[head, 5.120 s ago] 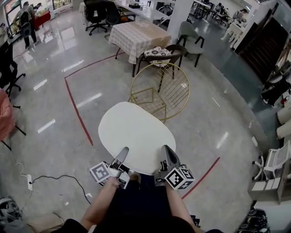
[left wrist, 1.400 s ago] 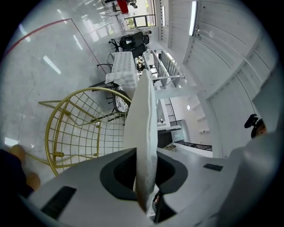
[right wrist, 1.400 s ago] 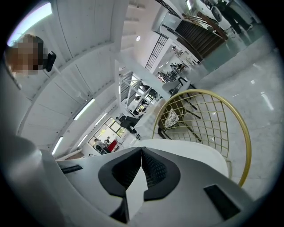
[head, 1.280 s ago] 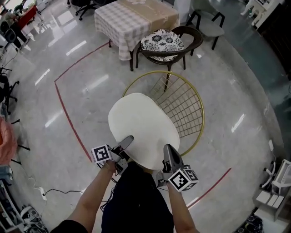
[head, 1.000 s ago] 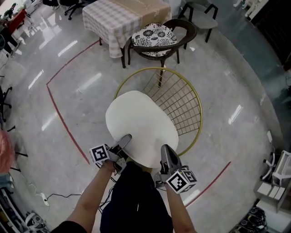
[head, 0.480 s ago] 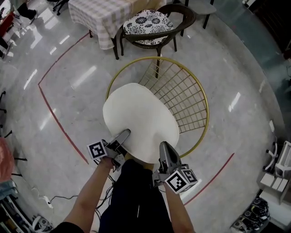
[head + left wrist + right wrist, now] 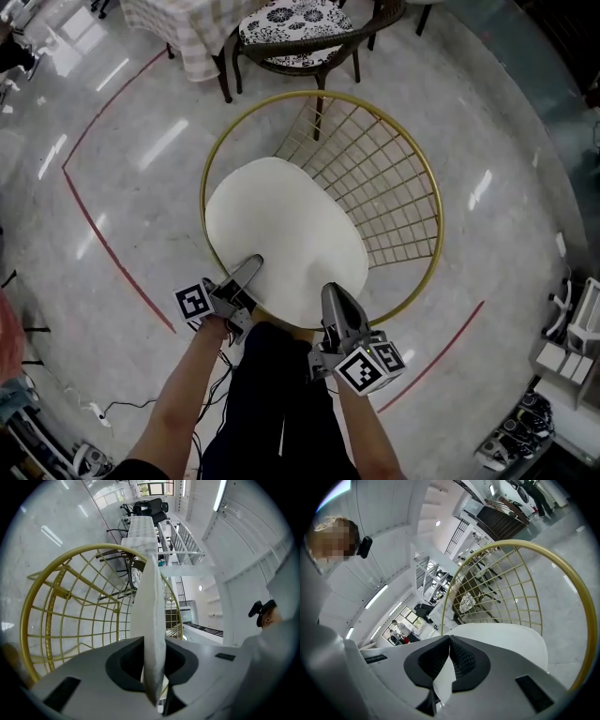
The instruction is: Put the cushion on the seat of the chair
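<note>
Your left tool (image 7: 251, 268) and right tool (image 7: 330, 296) each clamp the cushion (image 7: 281, 230) by its near edge, holding it flat ahead of them for lowering into the chair (image 7: 424, 169).

Cushion (image 7: 281, 234): directly ahead of both tools, its near edge between the jaws of the left tool (image 7: 249, 270) and the right tool (image 7: 331, 295), over the left part of the chair (image 7: 389, 192). Armchair (image 7: 319, 42): beyond the chair, farthest from the tools. Tabletop (image 7: 173, 23): left of the armchair.
</note>
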The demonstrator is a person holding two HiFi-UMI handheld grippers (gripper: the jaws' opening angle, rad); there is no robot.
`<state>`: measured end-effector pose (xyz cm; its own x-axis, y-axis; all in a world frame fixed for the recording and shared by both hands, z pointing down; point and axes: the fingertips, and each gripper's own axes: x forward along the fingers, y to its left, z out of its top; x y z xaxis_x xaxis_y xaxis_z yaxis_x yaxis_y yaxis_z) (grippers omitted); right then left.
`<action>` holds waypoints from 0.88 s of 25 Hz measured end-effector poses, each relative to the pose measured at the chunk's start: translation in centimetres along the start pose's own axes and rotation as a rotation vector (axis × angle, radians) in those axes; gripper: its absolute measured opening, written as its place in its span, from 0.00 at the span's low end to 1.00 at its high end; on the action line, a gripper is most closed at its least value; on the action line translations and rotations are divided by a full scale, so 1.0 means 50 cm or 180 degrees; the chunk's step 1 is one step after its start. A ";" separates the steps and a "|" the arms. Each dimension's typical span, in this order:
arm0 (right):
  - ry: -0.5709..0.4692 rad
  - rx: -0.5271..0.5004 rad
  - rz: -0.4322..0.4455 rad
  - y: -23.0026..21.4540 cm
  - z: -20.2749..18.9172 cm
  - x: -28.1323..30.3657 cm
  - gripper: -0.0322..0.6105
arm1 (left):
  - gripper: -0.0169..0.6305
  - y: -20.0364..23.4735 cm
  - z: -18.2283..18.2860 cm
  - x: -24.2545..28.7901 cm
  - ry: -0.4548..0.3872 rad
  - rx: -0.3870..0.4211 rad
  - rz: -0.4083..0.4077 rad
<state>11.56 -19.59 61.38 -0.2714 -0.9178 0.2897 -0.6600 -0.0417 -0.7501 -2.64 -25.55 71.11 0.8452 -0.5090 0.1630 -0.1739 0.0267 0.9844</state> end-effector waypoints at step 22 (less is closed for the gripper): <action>-0.0160 0.0272 -0.0141 -0.057 -0.001 0.038 0.03 | 0.15 0.163 0.044 0.027 0.0052 0.0165 0.1263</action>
<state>12.87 -21.20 64.09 -0.2064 -0.9329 0.2952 -0.6079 -0.1141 -0.7858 -4.02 -27.94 79.22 0.7151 -0.4540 0.5315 -0.5135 0.1747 0.8401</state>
